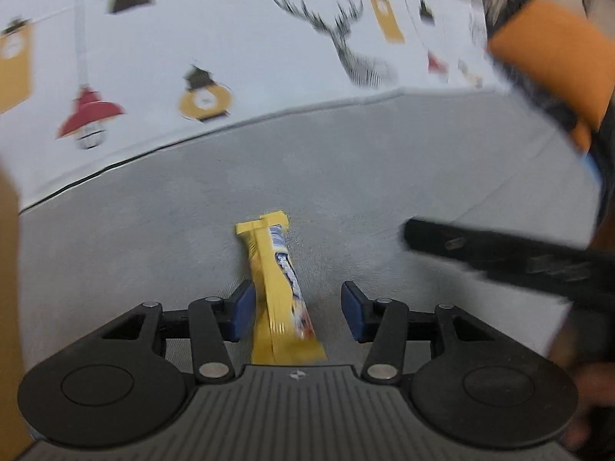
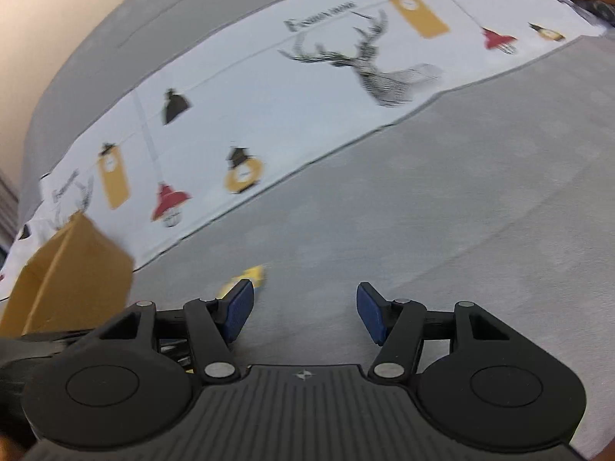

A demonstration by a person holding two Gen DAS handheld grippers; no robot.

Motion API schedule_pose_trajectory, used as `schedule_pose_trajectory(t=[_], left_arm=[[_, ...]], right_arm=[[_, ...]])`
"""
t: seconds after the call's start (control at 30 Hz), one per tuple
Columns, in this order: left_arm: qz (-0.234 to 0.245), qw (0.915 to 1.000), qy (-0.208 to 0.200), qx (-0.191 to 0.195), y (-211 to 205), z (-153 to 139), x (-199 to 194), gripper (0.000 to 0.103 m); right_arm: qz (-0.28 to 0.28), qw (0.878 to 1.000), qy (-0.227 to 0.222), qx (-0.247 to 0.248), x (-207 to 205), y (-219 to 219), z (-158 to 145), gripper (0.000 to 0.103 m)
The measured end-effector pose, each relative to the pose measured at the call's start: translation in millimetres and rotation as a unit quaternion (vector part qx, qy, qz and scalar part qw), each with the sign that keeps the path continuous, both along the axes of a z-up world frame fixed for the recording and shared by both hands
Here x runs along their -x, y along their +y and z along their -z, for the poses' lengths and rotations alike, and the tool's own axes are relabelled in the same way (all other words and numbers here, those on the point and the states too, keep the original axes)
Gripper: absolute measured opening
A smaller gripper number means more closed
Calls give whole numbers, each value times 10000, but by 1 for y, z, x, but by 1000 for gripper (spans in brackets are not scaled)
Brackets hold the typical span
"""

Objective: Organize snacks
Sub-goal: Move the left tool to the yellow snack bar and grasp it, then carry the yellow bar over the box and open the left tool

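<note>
A yellow snack bar [image 1: 280,288] lies on the grey tablecloth, pointing away from me. My left gripper [image 1: 298,309] is open, its blue pads on either side of the bar's near half, the left pad close to the wrapper. My right gripper [image 2: 303,313] is open and empty over grey cloth. A yellow tip of the snack bar [image 2: 251,274] peeks out beyond its left pad. A brown cardboard box [image 2: 73,276] stands at the left in the right wrist view. The right gripper's black body [image 1: 511,259] shows at the right of the left wrist view.
A white table runner [image 1: 230,50] printed with lamps, tags and a deer crosses the table behind the bar. An orange sleeve [image 1: 553,73] reaches in at the upper right. The box edge [image 1: 7,307] fills the far left.
</note>
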State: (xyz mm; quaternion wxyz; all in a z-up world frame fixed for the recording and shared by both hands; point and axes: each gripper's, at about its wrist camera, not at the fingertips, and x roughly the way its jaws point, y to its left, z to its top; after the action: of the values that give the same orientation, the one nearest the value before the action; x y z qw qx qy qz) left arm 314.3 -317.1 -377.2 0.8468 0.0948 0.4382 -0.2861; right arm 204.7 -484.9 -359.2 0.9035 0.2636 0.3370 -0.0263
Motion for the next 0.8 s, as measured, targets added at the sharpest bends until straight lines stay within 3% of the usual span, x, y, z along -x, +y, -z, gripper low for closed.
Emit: schedule_pose_trajectory(t=[0.03, 0.1, 0.17, 0.27, 0.4, 0.63, 0.8], left_arm=[[-47, 9997, -9, -230, -6, 10, -7, 16], [-119, 9997, 32, -232, -4, 11, -13, 13], [-187, 9980, -250, -548, 2, -4, -5, 13], [-294, 9979, -406, -401, 30, -37, 14, 13], [-568, 9950, -812, -101, 88, -100, 45, 13], [-1283, 9790, -1557, 287, 191, -192, 87, 13], [-1701, 9655, -1926, 421, 249, -225, 108, 13]], right_arm=[[-28, 10000, 47, 42, -2, -5, 2, 62], [-160, 9996, 154, 185, -11, -14, 1, 62], [-177, 9995, 38, 277, -14, -20, -5, 62], [-148, 9999, 19, 16, -16, -15, -7, 62], [-265, 9994, -18, -236, -13, 22, -22, 62], [-792, 9931, -864, 66, 22, 137, -109, 62], [-1195, 9805, -1513, 371, 44, 203, -178, 67]])
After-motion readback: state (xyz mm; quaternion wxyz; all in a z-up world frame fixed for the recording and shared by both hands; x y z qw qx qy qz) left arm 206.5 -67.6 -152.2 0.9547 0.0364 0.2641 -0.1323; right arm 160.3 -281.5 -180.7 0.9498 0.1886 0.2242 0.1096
